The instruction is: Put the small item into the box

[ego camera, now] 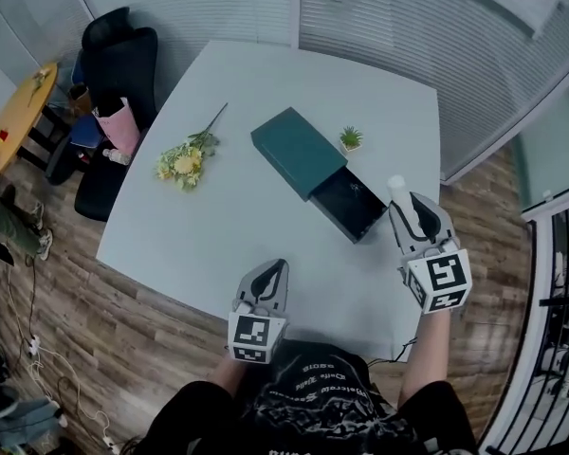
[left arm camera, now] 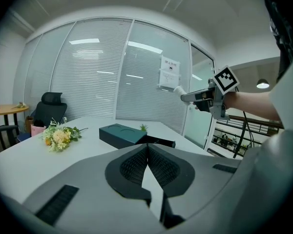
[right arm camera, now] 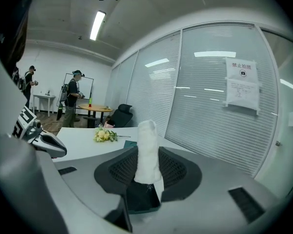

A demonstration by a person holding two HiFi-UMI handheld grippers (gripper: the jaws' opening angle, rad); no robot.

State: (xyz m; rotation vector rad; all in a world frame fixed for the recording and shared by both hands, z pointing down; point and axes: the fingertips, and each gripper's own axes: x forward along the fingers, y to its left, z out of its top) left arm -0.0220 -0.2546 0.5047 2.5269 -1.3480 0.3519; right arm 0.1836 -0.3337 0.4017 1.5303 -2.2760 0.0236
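Right tool [ego camera: 410, 218] is clamped on the small white item [ego camera: 395, 188], a pale stick-like roll; in the right gripper view the item [right arm camera: 146, 150] stands upright between the pads of the right tool [right arm camera: 147, 165], gripped at its lower end with the top poking past the tips; the item is in the air, off the surface [ego camera: 218, 245], near the surface's right edge and just right of the open drawer [ego camera: 349, 204]; not in the box.

Box [ego camera: 299, 150] is dark green and lies flat, diagonal, mid-surface; its black drawer is slid out toward the right tool; drawer contents too dark to tell.

Left tool [ego camera: 275, 271] sits low at the near edge of the surface, pointing at the box; in the left gripper view the left tool [left arm camera: 147, 150] has its jaws narrow, tips meeting, nothing between them; well apart from the box.

From the left gripper view the right tool [left arm camera: 201, 97] is raised above the surface with the item [left arm camera: 178, 89] sticking out toward the box [left arm camera: 122, 133].

Small potted plant [ego camera: 351, 138] stands just behind the box; yellow flower bunch [ego camera: 185, 162] lies to the left of the box, apart from it; black chair [ego camera: 123, 64] is off the far left corner.
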